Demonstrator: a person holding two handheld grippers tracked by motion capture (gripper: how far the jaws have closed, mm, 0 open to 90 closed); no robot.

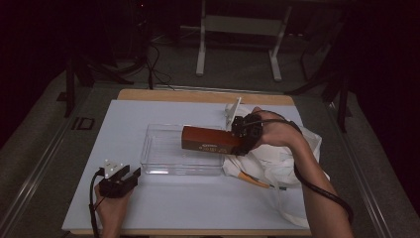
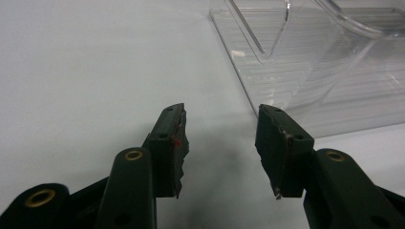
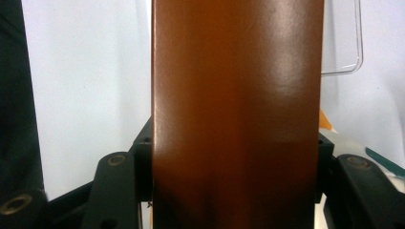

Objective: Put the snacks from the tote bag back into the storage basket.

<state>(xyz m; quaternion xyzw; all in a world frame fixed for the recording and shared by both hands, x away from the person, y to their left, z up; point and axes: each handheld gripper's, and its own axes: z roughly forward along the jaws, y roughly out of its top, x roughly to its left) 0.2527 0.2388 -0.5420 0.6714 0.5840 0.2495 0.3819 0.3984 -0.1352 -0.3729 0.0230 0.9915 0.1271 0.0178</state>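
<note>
A long brown box (image 1: pixel 210 139) hangs level over the right end of a clear plastic bin (image 1: pixel 163 157), with my right gripper (image 1: pixel 243 135) shut on its right end. In the right gripper view the brown box (image 3: pixel 236 114) runs up between the two jaws, which press on its sides. My left gripper (image 1: pixel 128 177) rests low on the white table sheet near the bin's front left corner. Its jaws stand open with nothing between them (image 2: pixel 220 143), and the clear bin (image 2: pixel 329 71) lies just ahead to the right.
A white cloth bag (image 1: pixel 285 166) lies crumpled at the right under my right forearm, with an orange strip (image 1: pixel 252 180) showing at its mouth. The white sheet (image 1: pixel 129 208) covers a wooden table. A table frame (image 1: pixel 237 29) stands on the floor beyond.
</note>
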